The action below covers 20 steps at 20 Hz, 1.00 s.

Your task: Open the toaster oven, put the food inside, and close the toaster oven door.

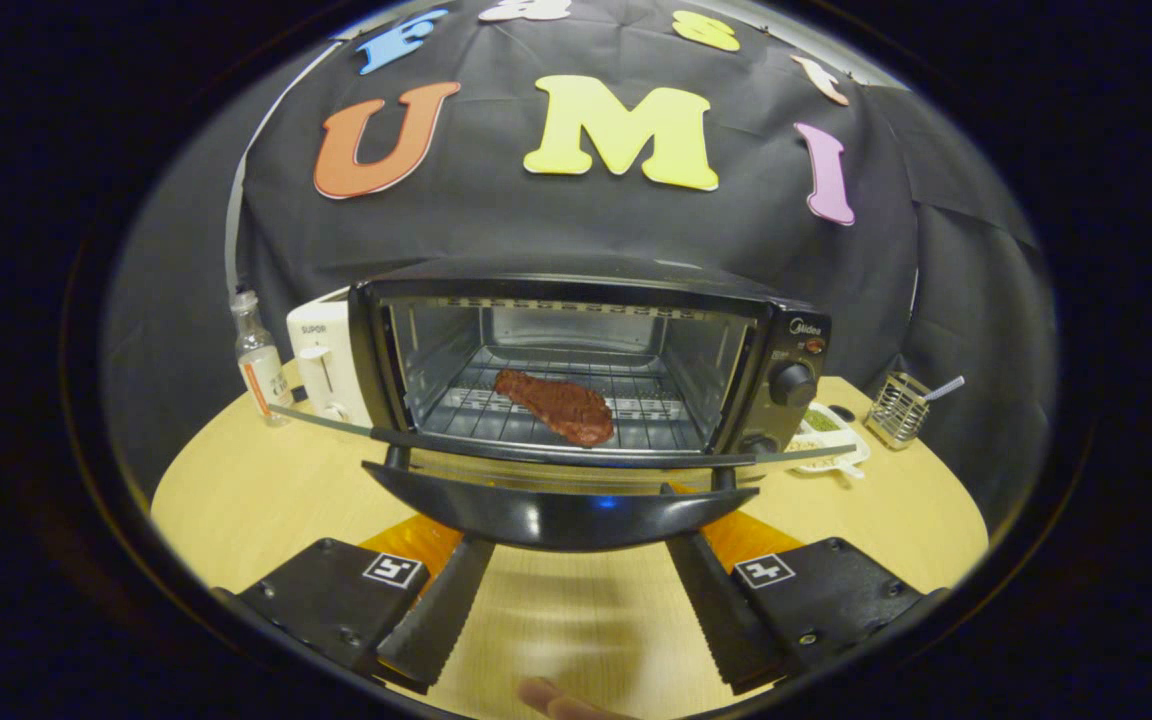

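Across the round pale wooden table (236, 490) your gripper (576, 590) sits with fingers spread wide and holding nothing, tips just under the black handle (556, 510) of the open black toaster oven (786, 340), where the reddish-brown steak (556, 405) lies on the wire rack (656, 415)
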### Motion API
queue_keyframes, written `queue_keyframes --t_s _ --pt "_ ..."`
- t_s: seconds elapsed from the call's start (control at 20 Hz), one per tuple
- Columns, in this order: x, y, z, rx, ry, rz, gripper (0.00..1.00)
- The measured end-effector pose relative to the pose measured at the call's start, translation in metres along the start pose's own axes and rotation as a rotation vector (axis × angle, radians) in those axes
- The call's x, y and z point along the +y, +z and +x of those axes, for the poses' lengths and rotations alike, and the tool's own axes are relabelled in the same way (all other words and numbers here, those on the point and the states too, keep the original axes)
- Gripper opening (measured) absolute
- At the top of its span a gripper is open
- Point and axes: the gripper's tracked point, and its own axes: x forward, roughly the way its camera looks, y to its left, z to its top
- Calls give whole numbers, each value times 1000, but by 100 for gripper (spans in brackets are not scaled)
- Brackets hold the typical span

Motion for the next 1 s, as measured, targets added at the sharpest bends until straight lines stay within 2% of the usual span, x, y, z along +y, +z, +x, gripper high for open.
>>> queue_keyframes --t_s 0.25,0.5,0.8,1.0 --pt "-6 18 12 10 4 26 98" --pt "-21 60 6 -56 -28 2 99" --pt "-34 103 -53 -143 -21 -4 98" --pt "-56 134 -130 -222 -39 -11 98"
